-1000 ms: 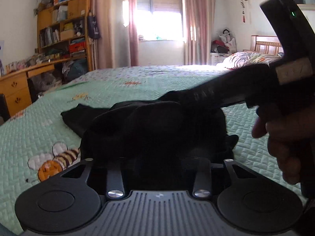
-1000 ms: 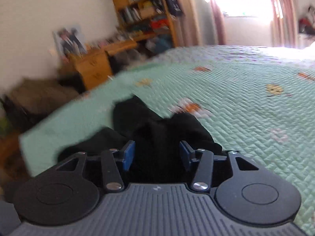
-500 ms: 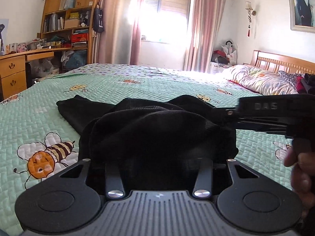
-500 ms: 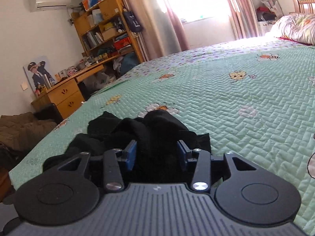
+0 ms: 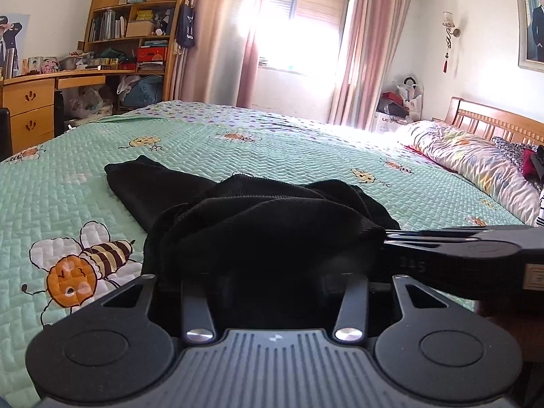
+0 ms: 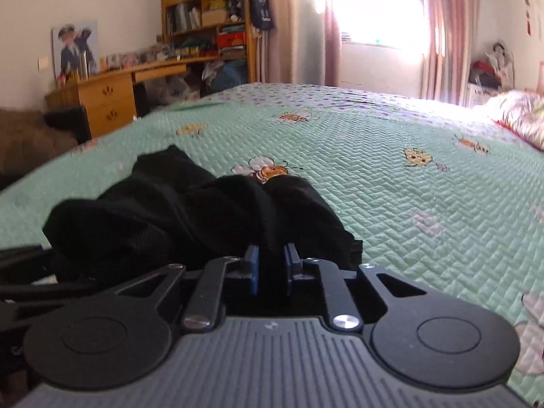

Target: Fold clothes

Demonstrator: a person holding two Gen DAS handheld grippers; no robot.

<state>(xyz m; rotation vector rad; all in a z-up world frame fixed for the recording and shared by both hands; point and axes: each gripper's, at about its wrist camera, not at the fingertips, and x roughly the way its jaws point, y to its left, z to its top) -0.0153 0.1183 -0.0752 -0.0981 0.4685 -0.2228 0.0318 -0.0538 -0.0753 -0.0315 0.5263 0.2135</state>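
Crumpled black knit garment (image 5: 258,224) lies bunched on the mint-green quilted bedspread w/ bee prints (image 5: 306,156), near its front edge, one dark end trailing toward the left edge. Right gripper (image 6: 272,265): jaws have just been closing, blue pads now pinching a ridge of the black fabric. Left gripper (image 5: 272,289): tips buried under cloth, can't tell if spread or clamped. Step in hand, prob.: secure two hold points. To do it well, get a firm left pinch on a hem, not mid-bunch, then pull hands apart level to flatten before folding.
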